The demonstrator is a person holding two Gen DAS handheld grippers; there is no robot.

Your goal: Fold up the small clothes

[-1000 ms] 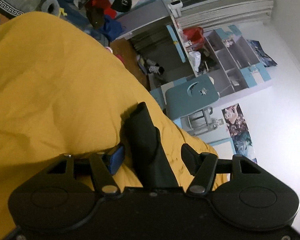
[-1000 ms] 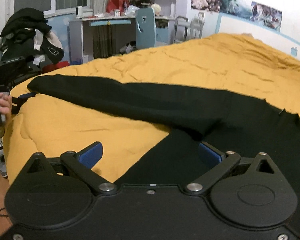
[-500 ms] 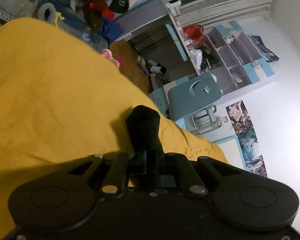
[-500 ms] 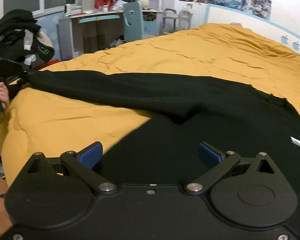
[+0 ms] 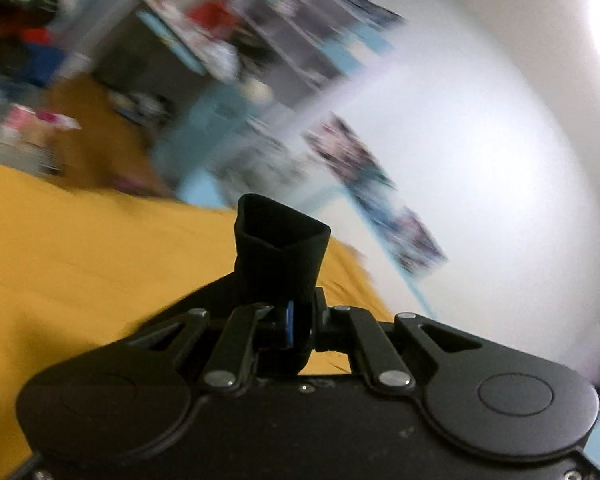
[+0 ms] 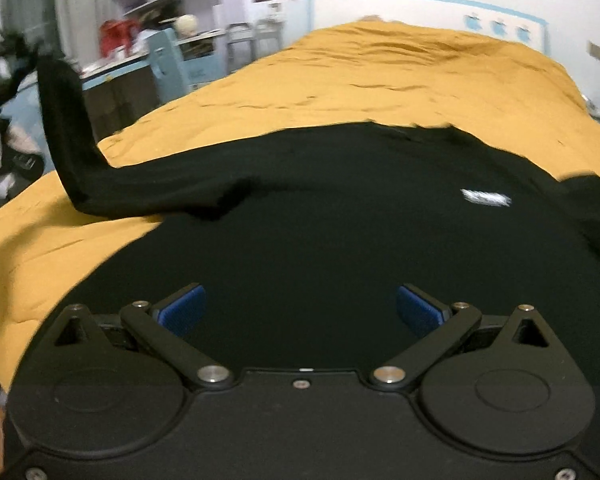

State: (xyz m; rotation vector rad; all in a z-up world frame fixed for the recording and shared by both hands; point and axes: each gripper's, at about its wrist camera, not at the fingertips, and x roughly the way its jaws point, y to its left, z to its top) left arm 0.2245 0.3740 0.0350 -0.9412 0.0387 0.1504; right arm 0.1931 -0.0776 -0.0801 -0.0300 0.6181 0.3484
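A black long-sleeved top (image 6: 340,216) with a small white logo lies spread on the yellow bedspread (image 6: 380,72). My left gripper (image 5: 296,320) is shut on the cuff of its black sleeve (image 5: 280,252), which stands open-ended above the fingers. In the right wrist view that sleeve (image 6: 64,120) rises off the bed at the far left. My right gripper (image 6: 300,312) is open and empty, low over the top's body.
The left wrist view is blurred by motion. The bed's left edge (image 6: 4,248) drops to the floor. A desk with a blue chair (image 6: 172,64), shelves and a clothes pile stand beyond it. Posters hang on the white wall.
My left gripper closed on the sleeve cuff and has lifted it off the bed, swinging upward. My right gripper has moved forward over the top's body, still open.
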